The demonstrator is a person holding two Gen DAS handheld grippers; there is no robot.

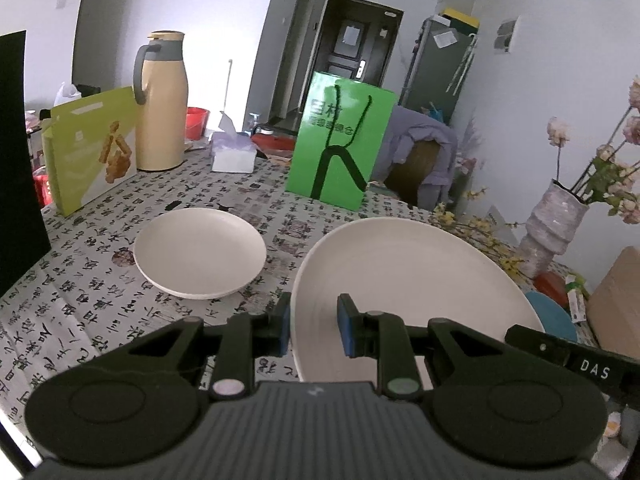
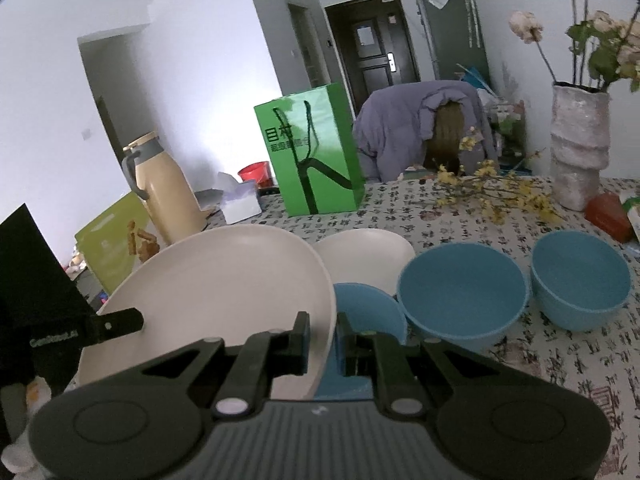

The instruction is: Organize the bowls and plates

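A large white plate (image 1: 412, 280) hangs tilted above the patterned tablecloth, held by both grippers. My left gripper (image 1: 316, 326) is shut on its near left rim. My right gripper (image 2: 325, 340) is shut on the opposite rim of the same plate (image 2: 216, 292). The other gripper's black finger shows at the plate's edge in each view. A second, smaller white plate (image 1: 200, 252) (image 2: 368, 256) lies flat on the table. Three blue bowls (image 2: 364, 310) (image 2: 460, 288) (image 2: 580, 276) stand in a row to its right; the nearest is partly hidden by the held plate and my right gripper.
A green paper bag (image 1: 340, 144) stands behind the plates. A beige thermos (image 1: 160, 108), a yellow-green snack bag (image 1: 92, 148) and a tissue box (image 1: 234, 152) line the far left. A vase of flowers (image 2: 578, 144) and yellow sprigs (image 2: 492, 190) sit at the right. A jacket-draped chair (image 2: 424, 128) stands beyond the table.
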